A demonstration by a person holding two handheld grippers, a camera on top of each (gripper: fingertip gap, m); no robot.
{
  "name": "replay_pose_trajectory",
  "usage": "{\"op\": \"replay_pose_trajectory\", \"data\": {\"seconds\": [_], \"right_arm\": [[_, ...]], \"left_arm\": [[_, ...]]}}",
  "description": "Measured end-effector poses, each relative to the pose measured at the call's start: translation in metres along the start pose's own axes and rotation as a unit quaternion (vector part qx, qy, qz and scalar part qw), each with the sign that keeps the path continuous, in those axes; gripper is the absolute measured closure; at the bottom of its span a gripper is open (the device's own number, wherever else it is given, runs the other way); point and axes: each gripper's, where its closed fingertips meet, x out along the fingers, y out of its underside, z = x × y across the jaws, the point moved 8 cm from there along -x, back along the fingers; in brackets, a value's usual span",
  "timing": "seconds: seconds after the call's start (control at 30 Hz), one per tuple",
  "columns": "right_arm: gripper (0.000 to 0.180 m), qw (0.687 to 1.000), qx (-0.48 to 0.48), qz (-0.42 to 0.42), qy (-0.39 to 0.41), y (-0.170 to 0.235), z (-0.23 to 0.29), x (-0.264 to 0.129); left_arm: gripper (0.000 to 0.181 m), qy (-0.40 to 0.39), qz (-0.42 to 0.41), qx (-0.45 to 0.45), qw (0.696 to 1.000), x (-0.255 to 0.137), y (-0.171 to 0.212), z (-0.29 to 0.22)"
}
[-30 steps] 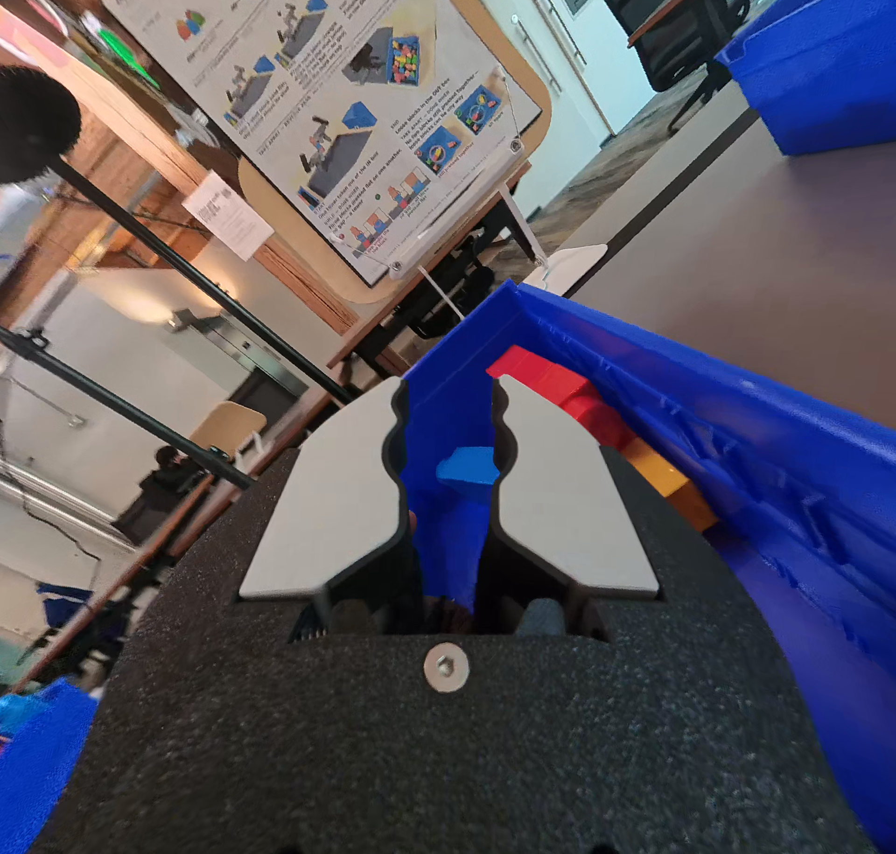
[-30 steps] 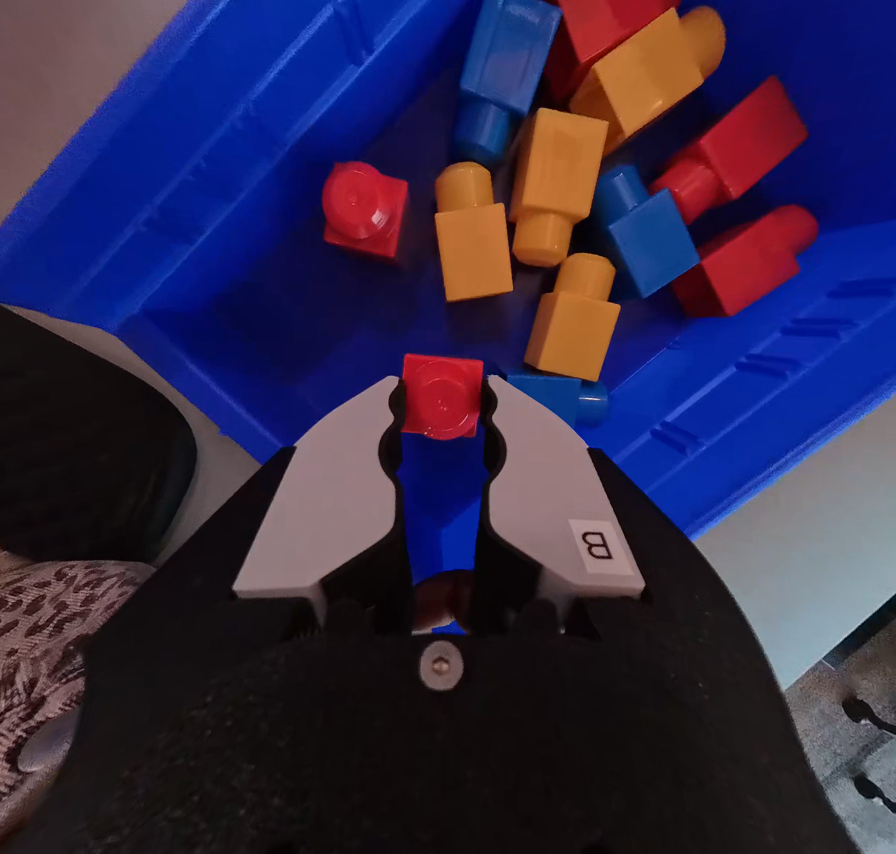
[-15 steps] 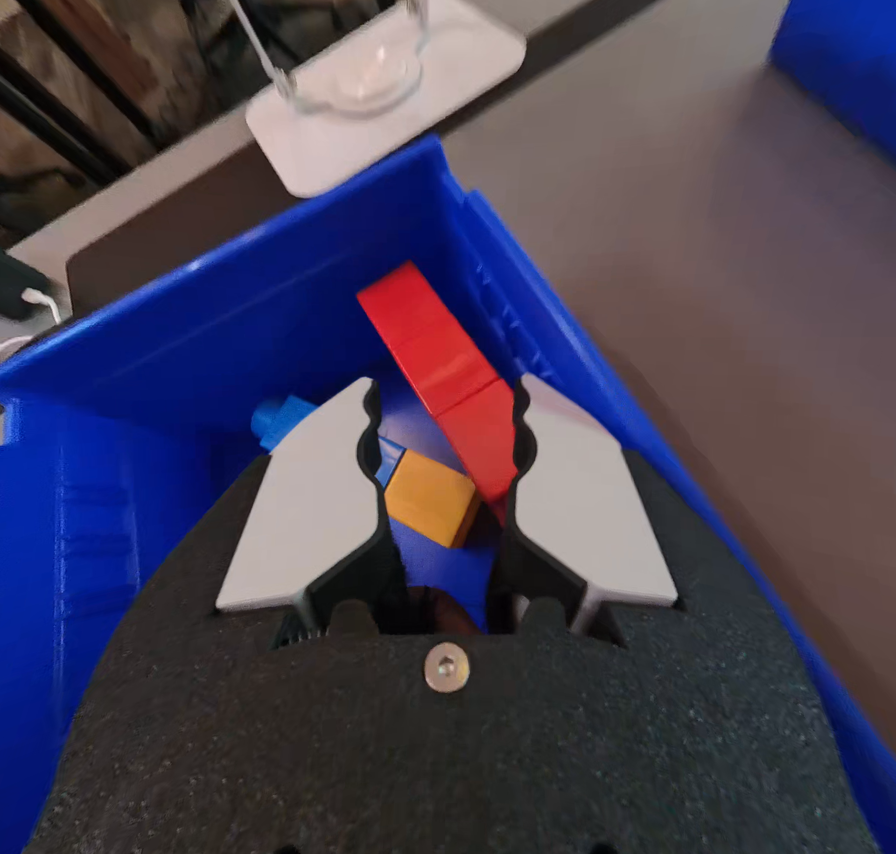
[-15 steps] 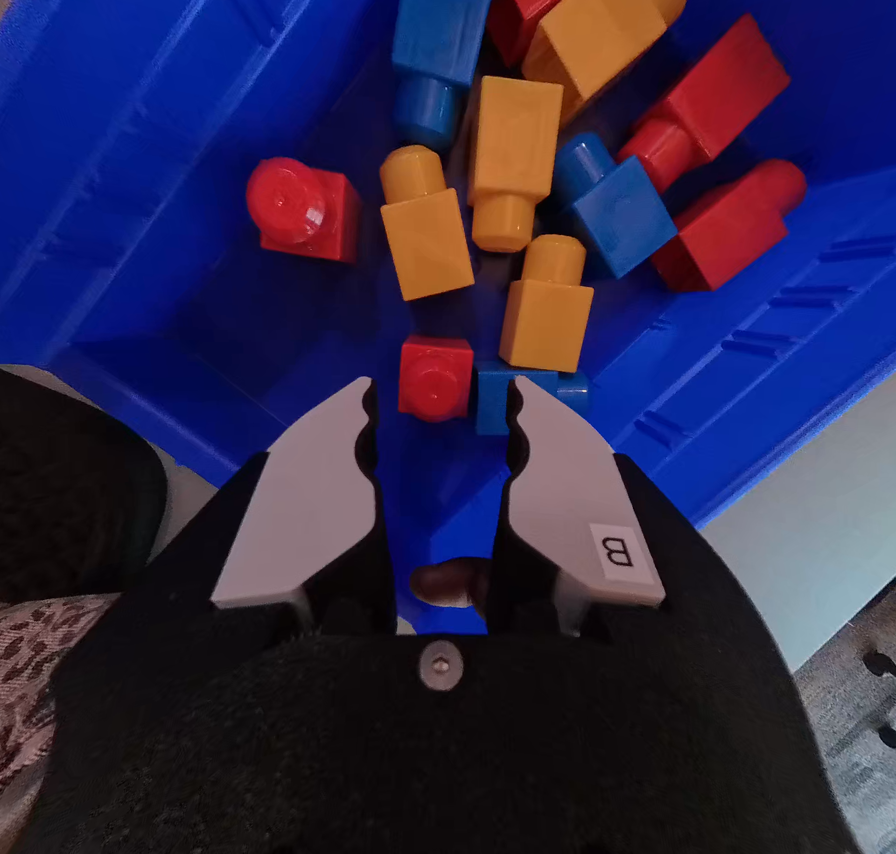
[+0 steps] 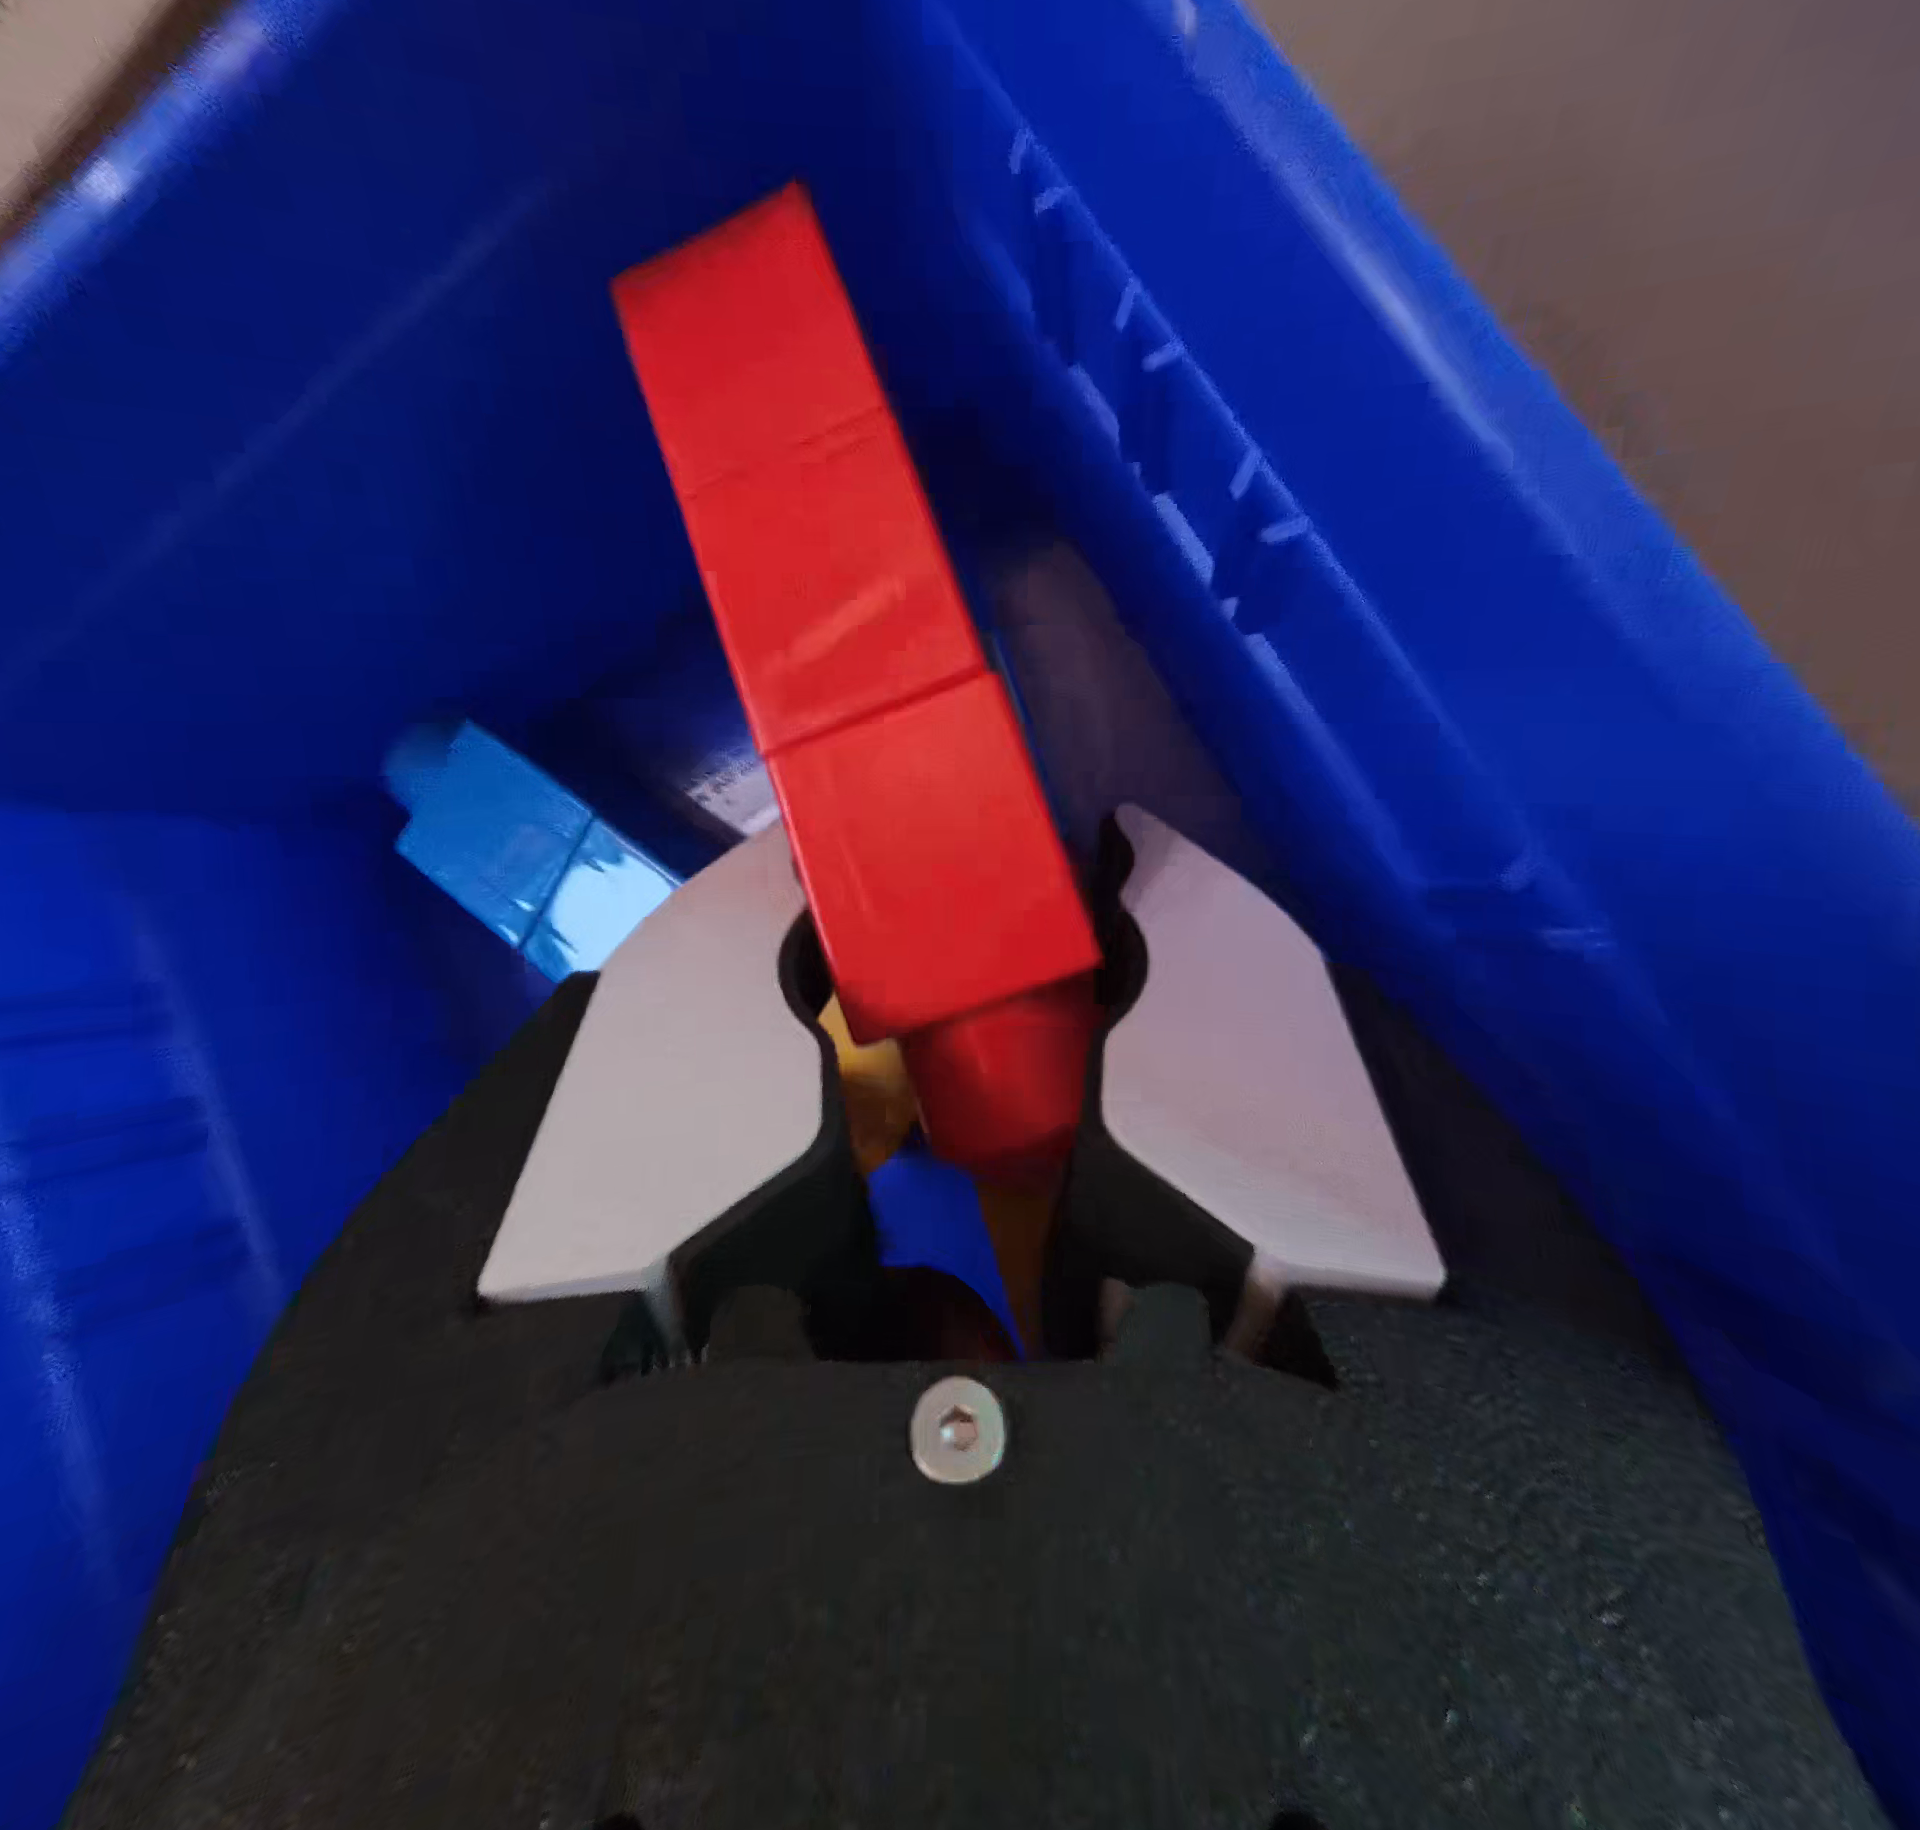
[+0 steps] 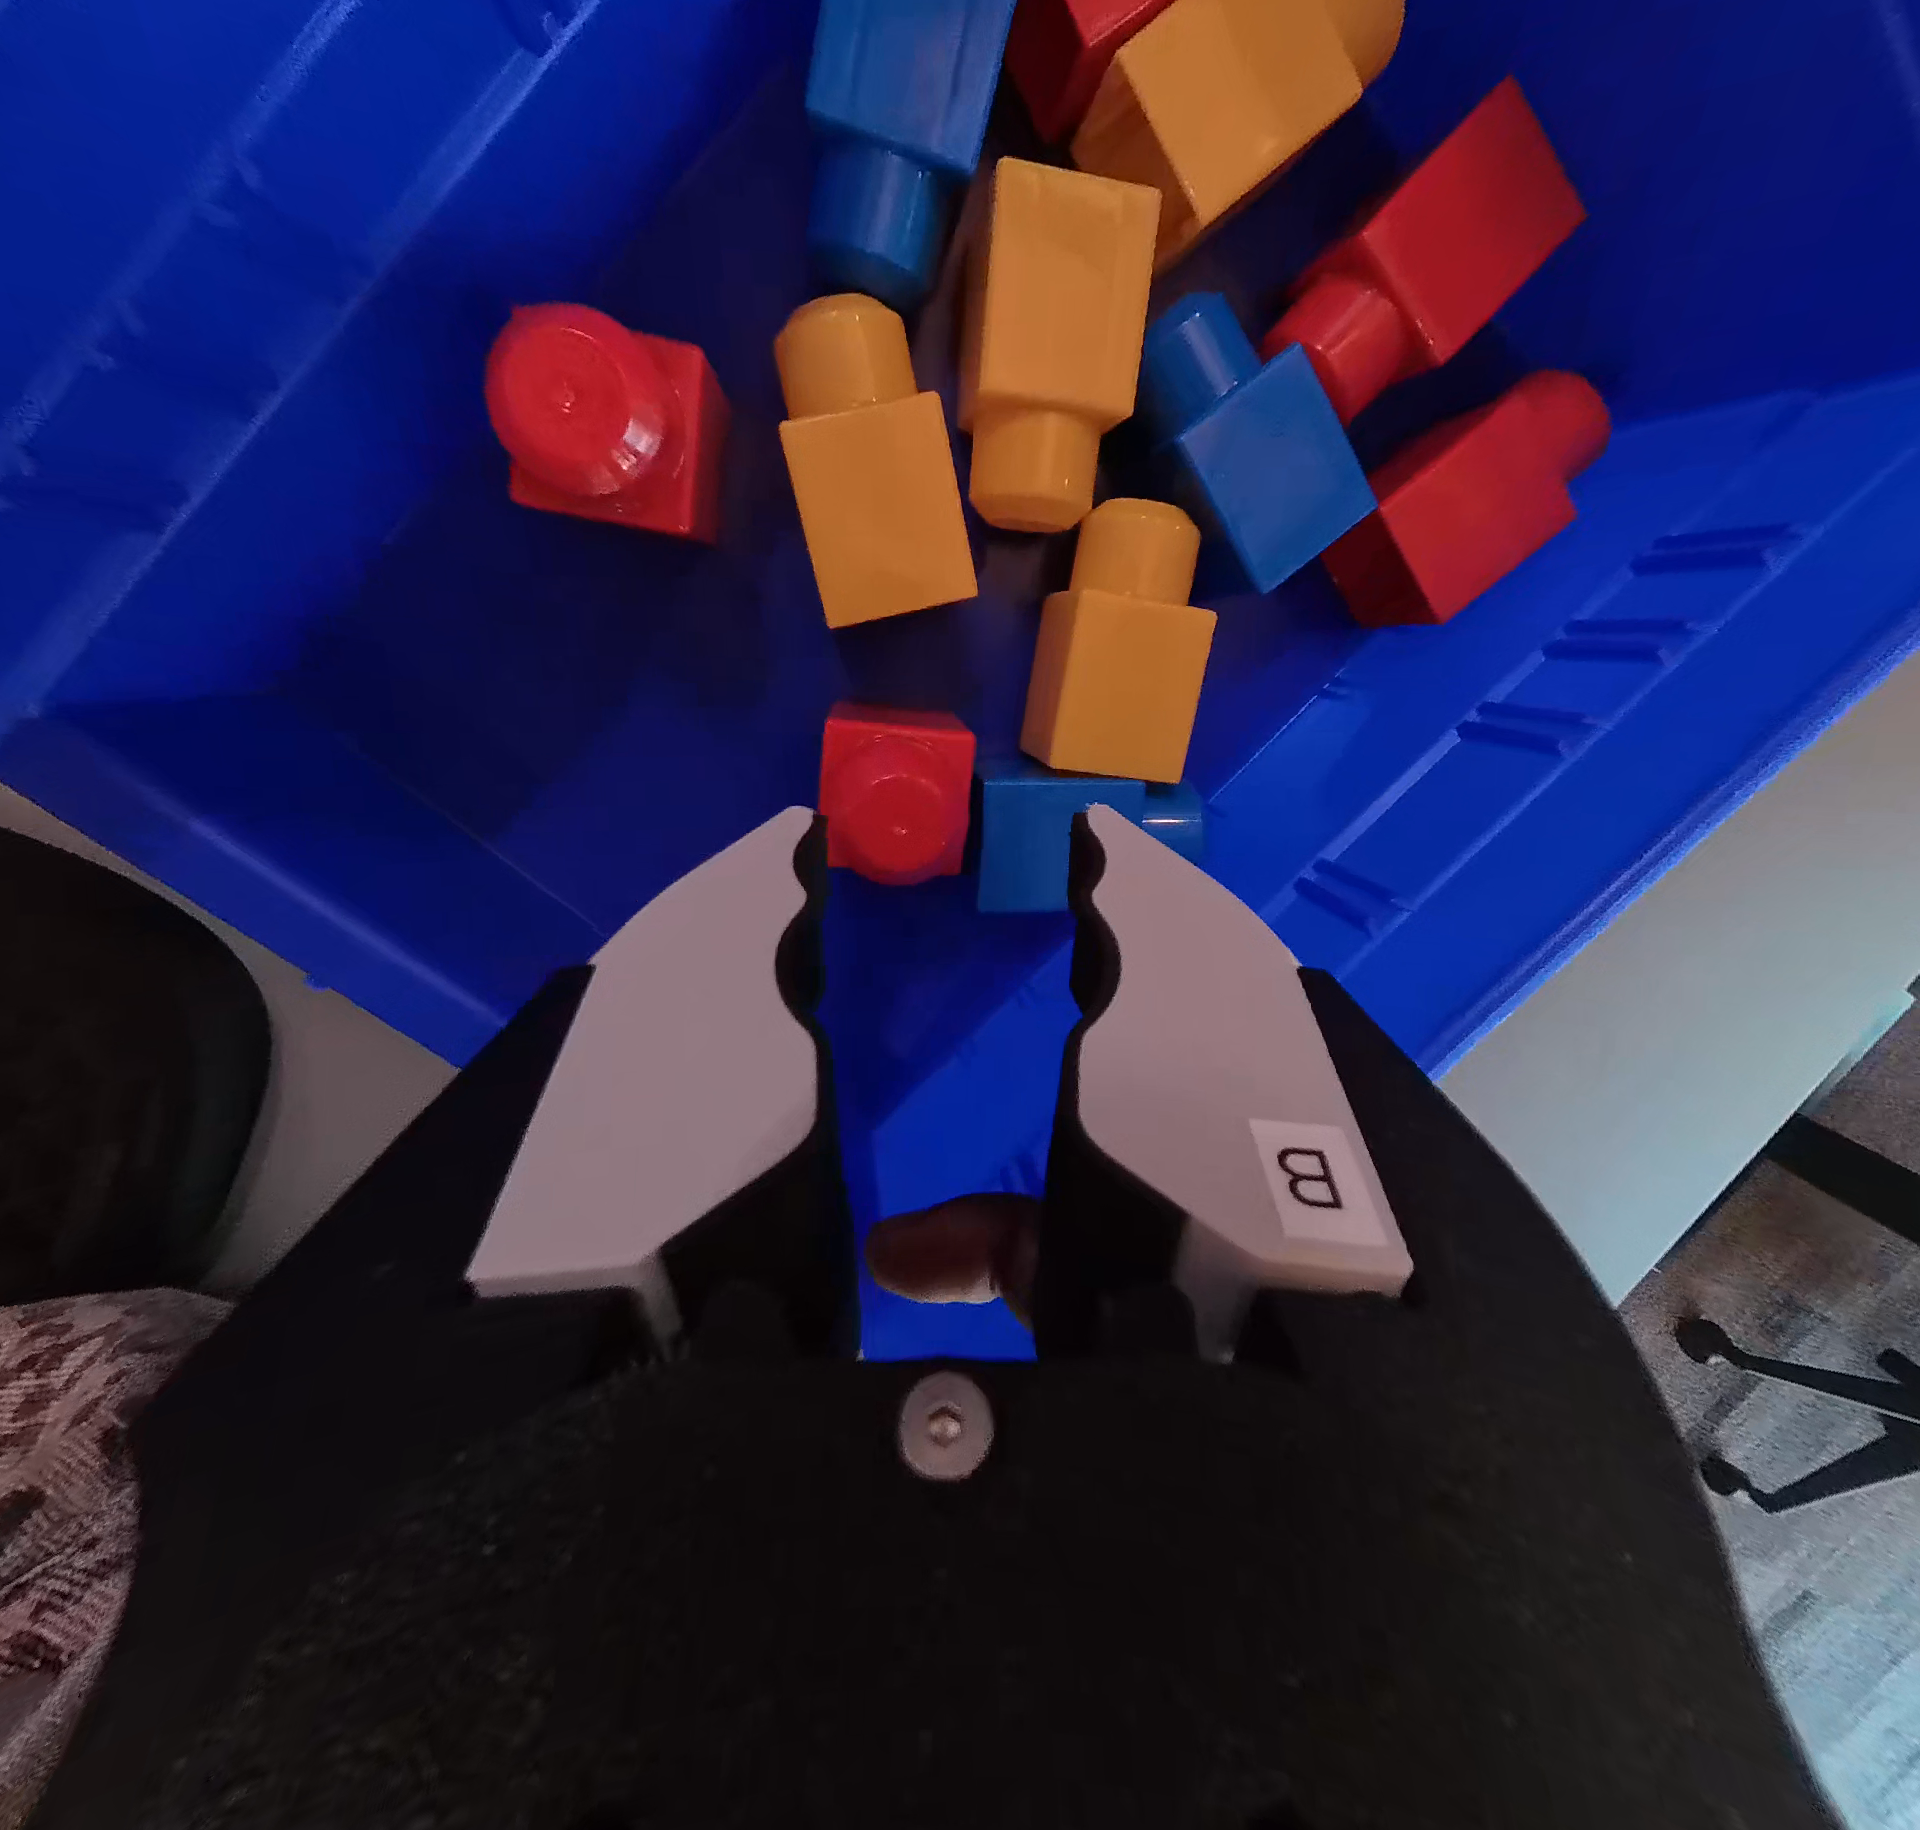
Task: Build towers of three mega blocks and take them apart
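In the left wrist view my left gripper (image 5: 956, 830) is open, low inside a blue bin (image 5: 1351, 430). A red tower of three blocks (image 5: 821, 554) leans against the bin's right wall, and its near end with the stud lies between my fingers. A blue block (image 5: 509, 835) lies to the left, and a yellow block (image 5: 873, 1084) shows under the tower. In the right wrist view my right gripper (image 6: 948, 824) is open and empty over another blue bin (image 6: 312, 430). A single red block (image 6: 899, 793) stands just ahead of its fingertips, beside a blue block (image 6: 1023, 830).
The right bin holds several loose red, yellow (image 6: 873, 502) and blue blocks. The pale table (image 6: 1662, 949) shows at the bin's right. A dark cushion-like shape (image 6: 104, 1053) and patterned fabric (image 6: 62, 1417) lie at the left. Floor with a chair base (image 6: 1818, 1417) is at the lower right. My right fingertips sit around 40 cm from my left ones.
My right gripper opened and let the red block drop into the bin. My left gripper opened wider, tilted down into its bin and closed in on the red tower's end.
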Motion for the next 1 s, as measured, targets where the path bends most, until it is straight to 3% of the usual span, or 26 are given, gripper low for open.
{"op": "replay_pose_trajectory", "data": {"seconds": [0.07,0.27,0.4,0.5,0.57,0.67,0.73,0.9,1.0], "right_arm": [[0.136,1.0,-0.001,-0.001,0.001,0.0,0.0,-0.001],[0.138,0.999,-0.02,-0.029,0.007,-0.007,0.003,-0.006],[0.141,0.985,-0.079,-0.15,0.009,-0.031,0.017,-0.029],[0.137,0.942,-0.146,-0.302,-0.022,-0.055,0.041,-0.06],[0.132,0.889,-0.195,-0.409,-0.064,-0.071,0.064,-0.083],[0.121,0.797,-0.269,-0.515,-0.167,-0.087,0.107,-0.111],[0.116,0.756,-0.312,-0.534,-0.215,-0.095,0.134,-0.117],[0.115,0.751,-0.381,-0.499,-0.203,-0.12,0.179,-0.096],[0.138,0.74,-0.41,-0.49,-0.208,-0.126,0.193,-0.086]], "left_arm": [[0.139,-0.021,-0.043,0.004,0.999,-0.008,-0.004,0.001],[0.139,0.027,-0.161,-0.044,0.986,-0.031,-0.002,0.014],[0.139,0.033,-0.318,-0.022,0.947,-0.055,-0.005,0.023],[0.139,0.079,-0.45,0.035,0.889,-0.082,-0.01,0.016],[0.139,0.142,-0.511,0.08,0.844,-0.095,-0.011,0.001],[0.139,0.218,-0.534,0.123,0.808,-0.103,-0.011,-0.017],[0.139,0.253,-0.526,0.149,0.798,-0.103,-0.01,-0.026],[0.139,0.31,-0.516,0.183,0.778,-0.104,-0.008,-0.04],[0.139,0.324,-0.51,0.181,0.776,-0.104,-0.006,-0.041]]}}
